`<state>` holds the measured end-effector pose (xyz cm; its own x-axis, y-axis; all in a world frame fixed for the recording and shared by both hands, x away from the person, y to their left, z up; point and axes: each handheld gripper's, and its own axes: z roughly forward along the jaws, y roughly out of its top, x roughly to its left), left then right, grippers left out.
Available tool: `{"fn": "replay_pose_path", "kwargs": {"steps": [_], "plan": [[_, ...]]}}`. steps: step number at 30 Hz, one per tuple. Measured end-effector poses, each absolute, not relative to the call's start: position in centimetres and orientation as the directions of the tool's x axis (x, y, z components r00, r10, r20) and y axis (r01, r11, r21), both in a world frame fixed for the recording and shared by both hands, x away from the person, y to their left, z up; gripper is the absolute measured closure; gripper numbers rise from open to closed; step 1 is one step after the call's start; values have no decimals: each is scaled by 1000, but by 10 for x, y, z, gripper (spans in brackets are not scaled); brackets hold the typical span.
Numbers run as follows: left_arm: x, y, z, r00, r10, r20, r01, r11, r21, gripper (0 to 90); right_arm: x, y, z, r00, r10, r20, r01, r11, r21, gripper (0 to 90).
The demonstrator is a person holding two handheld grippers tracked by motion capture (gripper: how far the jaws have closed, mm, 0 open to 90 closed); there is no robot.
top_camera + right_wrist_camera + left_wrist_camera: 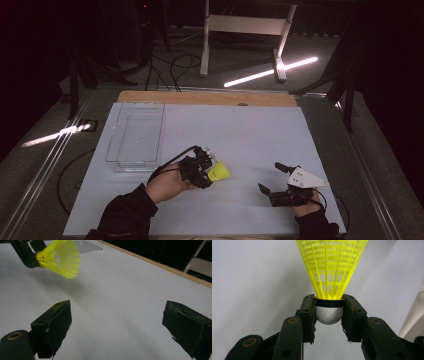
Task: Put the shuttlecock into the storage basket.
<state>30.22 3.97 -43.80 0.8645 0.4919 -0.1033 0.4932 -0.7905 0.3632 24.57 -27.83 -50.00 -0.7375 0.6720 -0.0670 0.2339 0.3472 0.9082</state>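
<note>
Near the middle of the tabletop's near edge, the left gripper holds a shuttlecock just above the white sheet, its jaws clenched on the rounded cork. In the left gripper view the shuttlecock is a yellow plastic cone of thin ribs and fine lattice, flaring away from the gripper; a black band rings the base of the skirt, and below it sits a smooth grey-white dome, pinched on both sides by the flat black pads, whose edges look worn and frayed. In the right gripper view the skirt points toward the tabletop's right side, clear of the surface. The right gripper rests by the near right corner, well apart from the shuttlecock, its jaws released and spread wide with nothing between them; a grey three-cornered plate sits on top of it. A clear plastic tray, rectangular with rounded corners and low walls, lies near the left edge toward the far side, with nothing visible in it. The tabletop is matte white, with a strip of bare wood along its far edge.
</note>
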Motion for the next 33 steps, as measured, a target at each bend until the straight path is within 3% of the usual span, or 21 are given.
{"fn": "replay_pose_path", "kwargs": {"steps": [33], "plan": [[330, 98, -379, 808, 586, -66, 552, -713, 433, 658, 245, -278, -500, -740, 670, -65, 235, 348, 908, 89]]}}
